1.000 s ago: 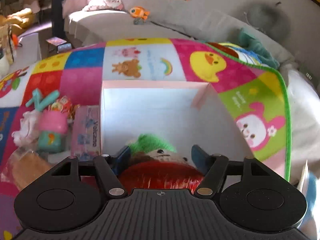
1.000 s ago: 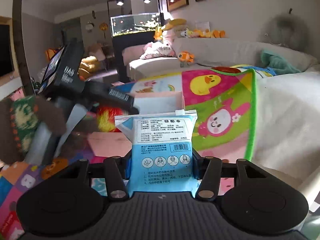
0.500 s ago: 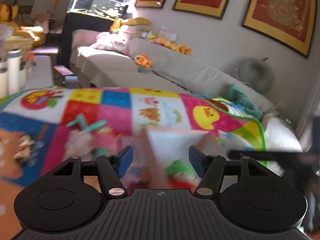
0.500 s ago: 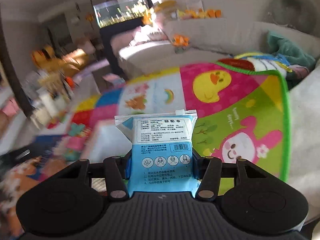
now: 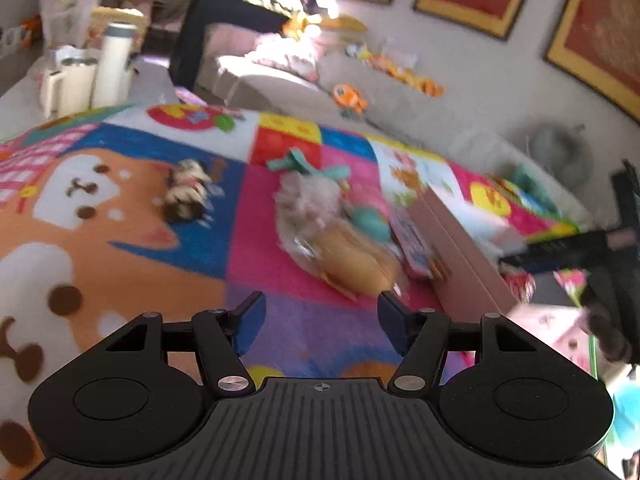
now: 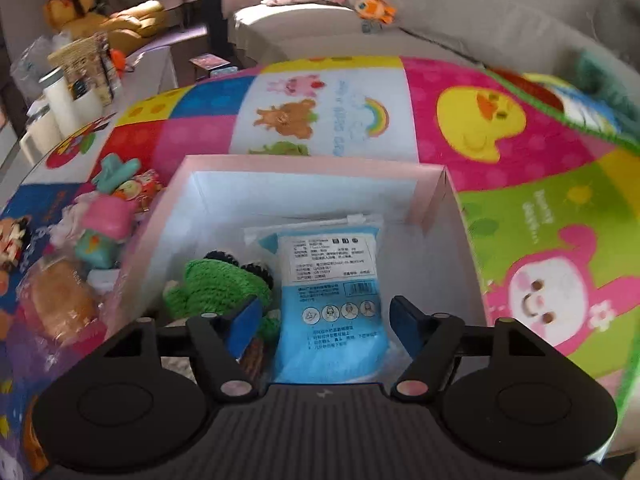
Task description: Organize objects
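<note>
My right gripper (image 6: 326,322) is open above the pink box (image 6: 448,200). A blue packet of masks (image 6: 332,304) lies loose in the box between my spread fingers, beside a green knitted toy (image 6: 218,284). My left gripper (image 5: 320,318) is open and empty above the colourful mat (image 5: 120,216), left of the box (image 5: 460,252). A bagged bread roll (image 5: 348,256), a teal and pink toy (image 5: 360,212) and a small plush (image 5: 186,196) lie on the mat ahead of it.
The bread (image 6: 60,300) and the teal-pink toy (image 6: 104,232) lie left of the box in the right wrist view. White bottles (image 5: 112,64) stand at the far left. A grey sofa (image 6: 460,12) with plush toys runs behind the mat.
My right gripper moved over the box, opened and let go of the blue packet, which now lies inside. My left gripper released the toy in the box and swung left over the mat.
</note>
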A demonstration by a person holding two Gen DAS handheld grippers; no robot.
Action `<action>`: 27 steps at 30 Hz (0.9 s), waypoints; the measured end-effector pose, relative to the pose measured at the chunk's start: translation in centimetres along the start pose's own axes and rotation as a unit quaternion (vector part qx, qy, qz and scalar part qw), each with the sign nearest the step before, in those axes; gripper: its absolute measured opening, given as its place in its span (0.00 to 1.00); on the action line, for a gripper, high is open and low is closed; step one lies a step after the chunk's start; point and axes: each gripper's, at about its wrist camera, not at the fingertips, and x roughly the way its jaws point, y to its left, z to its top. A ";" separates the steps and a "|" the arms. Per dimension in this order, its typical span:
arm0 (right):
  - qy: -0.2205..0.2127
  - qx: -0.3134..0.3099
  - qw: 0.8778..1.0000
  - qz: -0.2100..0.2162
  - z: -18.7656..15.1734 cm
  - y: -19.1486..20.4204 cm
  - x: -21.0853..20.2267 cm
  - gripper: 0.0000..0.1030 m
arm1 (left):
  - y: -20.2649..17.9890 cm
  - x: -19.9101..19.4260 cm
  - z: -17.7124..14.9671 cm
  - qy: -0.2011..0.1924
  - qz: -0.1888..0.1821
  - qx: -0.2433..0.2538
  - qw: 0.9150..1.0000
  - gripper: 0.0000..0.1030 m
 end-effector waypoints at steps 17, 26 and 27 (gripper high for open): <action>0.009 0.018 0.997 0.069 12.1 16.5 7.7 0.44 | 5.2 -0.3 0.0 -0.088 0.047 -0.116 0.988 0.64; 0.055 -0.062 0.996 0.035 11.8 18.5 12.7 0.32 | 6.7 -0.4 0.1 -0.085 0.046 -0.164 0.982 0.64; 0.062 -0.056 0.995 0.045 11.4 17.9 12.3 0.31 | 6.8 -0.5 0.1 -0.088 0.050 -0.165 0.981 0.64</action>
